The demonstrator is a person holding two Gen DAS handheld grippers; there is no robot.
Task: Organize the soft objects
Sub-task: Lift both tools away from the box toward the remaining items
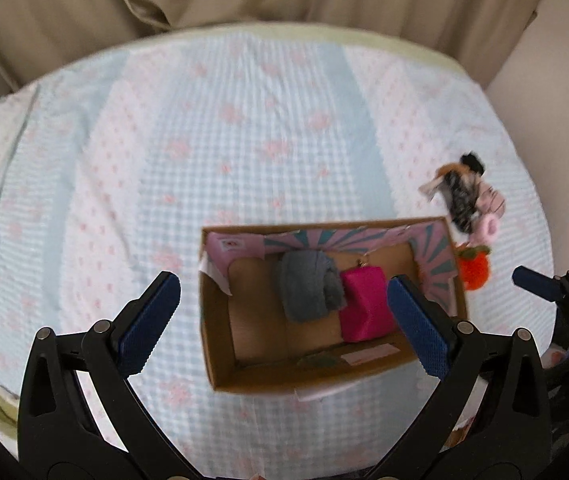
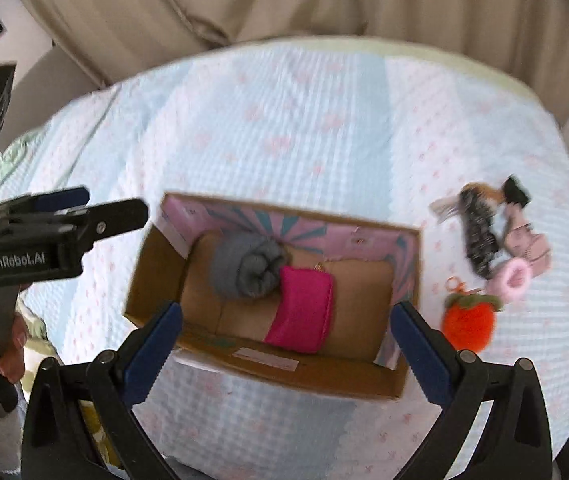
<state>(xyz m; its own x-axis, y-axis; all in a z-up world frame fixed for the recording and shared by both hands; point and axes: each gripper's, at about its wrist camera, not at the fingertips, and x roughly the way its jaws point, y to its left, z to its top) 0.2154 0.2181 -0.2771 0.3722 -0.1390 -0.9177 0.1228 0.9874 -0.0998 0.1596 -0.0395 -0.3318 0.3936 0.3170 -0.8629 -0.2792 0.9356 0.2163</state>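
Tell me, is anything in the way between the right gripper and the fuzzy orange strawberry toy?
Nothing visible blocks it. The right gripper hangs open above the cardboard box, and the orange strawberry toy lies on the bedspread just right of the box, uncovered.

The cardboard box (image 2: 400, 380) sits toward the near edge of the bed (image 2: 304, 120), open on top. A grey roll (image 2: 246, 266) and a pink pouch (image 2: 302, 310) fill its middle; bare floor shows at both ends. Right of the box, near the bed's right edge, an orange plush (image 2: 469, 323) and a small heap of soft things (image 2: 492, 232) crowd the cover. The far half lies bare.
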